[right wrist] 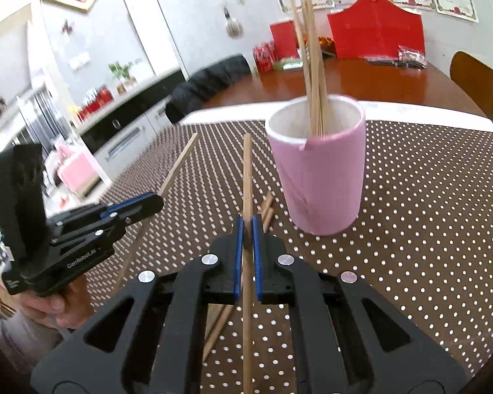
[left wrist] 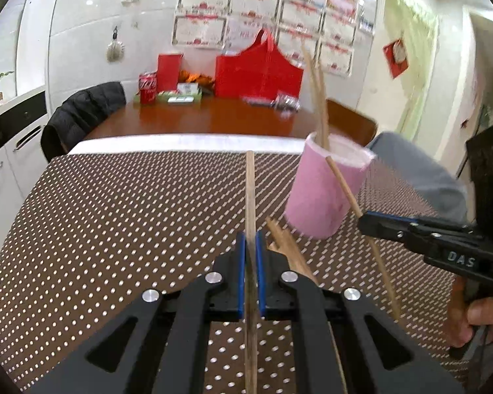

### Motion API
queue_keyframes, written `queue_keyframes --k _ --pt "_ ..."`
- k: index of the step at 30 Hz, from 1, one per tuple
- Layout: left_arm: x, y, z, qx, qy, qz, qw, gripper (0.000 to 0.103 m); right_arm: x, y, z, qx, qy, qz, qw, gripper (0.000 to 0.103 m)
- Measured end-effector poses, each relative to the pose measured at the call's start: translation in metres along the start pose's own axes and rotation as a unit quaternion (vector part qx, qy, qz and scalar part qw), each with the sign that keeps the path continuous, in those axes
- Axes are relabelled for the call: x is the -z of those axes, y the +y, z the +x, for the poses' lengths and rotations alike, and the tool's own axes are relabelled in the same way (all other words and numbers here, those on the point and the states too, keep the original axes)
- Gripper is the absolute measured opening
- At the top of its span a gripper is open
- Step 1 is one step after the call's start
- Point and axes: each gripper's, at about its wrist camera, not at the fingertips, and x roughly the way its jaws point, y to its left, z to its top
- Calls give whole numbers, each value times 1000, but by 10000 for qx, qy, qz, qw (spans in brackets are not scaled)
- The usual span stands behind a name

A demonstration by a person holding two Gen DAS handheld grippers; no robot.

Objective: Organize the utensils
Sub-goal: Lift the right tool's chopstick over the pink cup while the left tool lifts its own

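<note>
A pink cup (left wrist: 322, 190) (right wrist: 318, 167) stands on the dotted brown tablecloth with several wooden chopsticks (right wrist: 312, 65) upright in it. My left gripper (left wrist: 251, 239) (right wrist: 157, 202) is shut on one wooden chopstick (left wrist: 250, 197) (right wrist: 180, 164), held above the cloth, left of the cup. My right gripper (right wrist: 247, 225) (left wrist: 364, 221) is shut on another chopstick (right wrist: 247, 177) (left wrist: 343, 185), just in front of the cup. More loose chopsticks (left wrist: 289, 246) (right wrist: 266, 208) lie on the cloth near the cup's base.
Beyond the cloth is a wooden table (left wrist: 213, 118) with a red can (left wrist: 148, 87), red bags (left wrist: 259, 72) and small packets. A chair with a black jacket (left wrist: 79, 111) stands at left, a brown chair (right wrist: 480, 82) at right.
</note>
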Motion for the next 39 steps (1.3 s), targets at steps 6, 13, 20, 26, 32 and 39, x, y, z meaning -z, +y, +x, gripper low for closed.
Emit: queue_keyframes --k 6,13,20,26,32,39 --pt "-24 -2 -20 312 -464 -79 9984 6 -11 -10 -19 -436 -536 310 9971 6" --pt "-71 -25 -38 413 -1160 288 9920 6 -41 -13 -54 -566 -1126 367 9914 6" --pt "-112 -43 -47 788 -2068 237 9749 6 -91 -6 -87 -408 -1530 79 9873 6" --pt "-146 -57 -24 1088 -2572 -21 9602 6 -142 -5 -107 -274 -2096 -102 9774 6" --pt "-162 -69 12 1219 -2647 -225 9563 6 -164 -26 -100 -27 -2472 20 9690 6" --pt "-158 -81 45 1054 -2614 -53 9594 6 -168 -64 -71 258 -2373 333 9705 6"
